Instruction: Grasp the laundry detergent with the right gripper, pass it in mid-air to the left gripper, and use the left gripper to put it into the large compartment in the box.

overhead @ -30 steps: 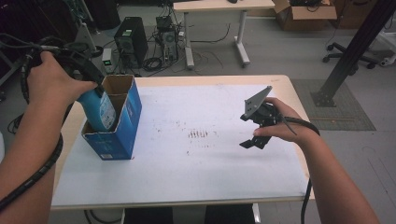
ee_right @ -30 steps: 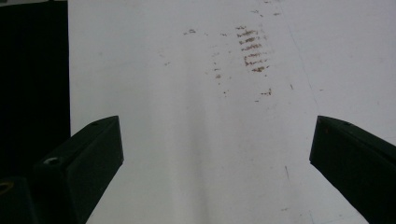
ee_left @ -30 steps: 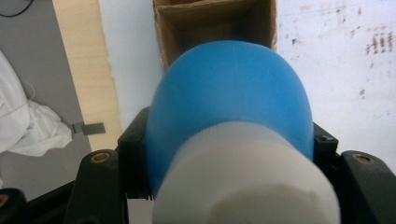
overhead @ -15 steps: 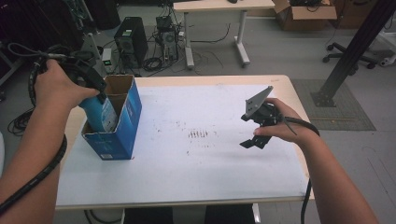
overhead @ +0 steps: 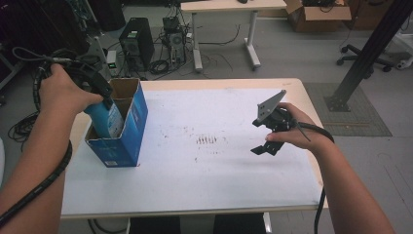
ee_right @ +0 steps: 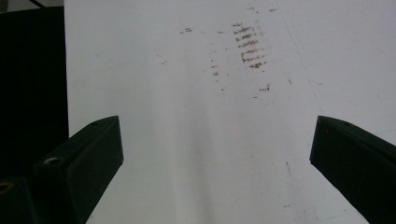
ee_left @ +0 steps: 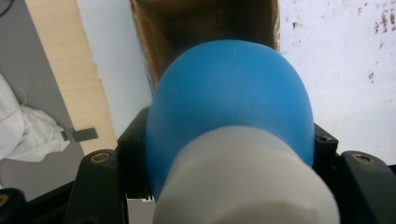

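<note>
- Now we see the left gripper [overhead: 100, 97] clenched around a blue bottle [ee_left: 229, 98], white cap toward the camera, its far end dipping into the open blue box [overhead: 127, 127] just ahead.
- We find the right gripper [ee_right: 212, 163] released, jaws wide apart over the stained white table [ee_right: 187, 116].

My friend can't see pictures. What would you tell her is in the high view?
A person's left gripper holds a blue bottle partway inside an open blue box at the left of a white table. The right gripper hangs open over the table's right side, holding nothing. Behind the table are a computer tower and cables on the floor.
</note>
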A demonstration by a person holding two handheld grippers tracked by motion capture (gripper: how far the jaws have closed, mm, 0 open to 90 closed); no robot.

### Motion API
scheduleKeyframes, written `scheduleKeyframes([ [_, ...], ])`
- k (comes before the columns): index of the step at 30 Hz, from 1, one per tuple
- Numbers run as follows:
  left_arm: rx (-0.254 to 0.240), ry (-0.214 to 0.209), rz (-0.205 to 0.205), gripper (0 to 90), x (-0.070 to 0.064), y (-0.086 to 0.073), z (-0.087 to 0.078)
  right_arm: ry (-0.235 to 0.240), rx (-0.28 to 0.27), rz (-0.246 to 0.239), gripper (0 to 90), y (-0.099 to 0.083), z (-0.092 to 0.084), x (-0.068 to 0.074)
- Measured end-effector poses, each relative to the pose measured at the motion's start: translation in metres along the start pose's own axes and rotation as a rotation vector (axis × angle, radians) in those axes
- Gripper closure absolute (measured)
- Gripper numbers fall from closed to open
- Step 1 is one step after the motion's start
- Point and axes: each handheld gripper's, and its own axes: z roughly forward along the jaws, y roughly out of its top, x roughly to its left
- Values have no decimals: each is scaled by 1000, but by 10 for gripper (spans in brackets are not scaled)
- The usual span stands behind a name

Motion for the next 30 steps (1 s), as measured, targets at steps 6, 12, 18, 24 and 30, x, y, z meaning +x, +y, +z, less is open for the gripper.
scheduleKeyframes([
  [6, 2, -2, -4, 377, -2, 1, 8, 4, -1, -1, 26, 0, 1, 0],
  [12, 9, 2, -8, 377, -4, 1, 17, 6, -4, -1, 27, 0, 3, 1],
  [18, 12, 2, -31, 377, -1, 1, 27, 6, -2, -4, 26, -1, 3, 1],
  [24, 8, -1, -64, 377, 1, 0, 37, 7, -4, -1, 25, -1, 4, 1],
  [30, 14, -6, -73, 376, 2, 0, 47, 11, -2, -3, 26, 0, 6, 1],
])
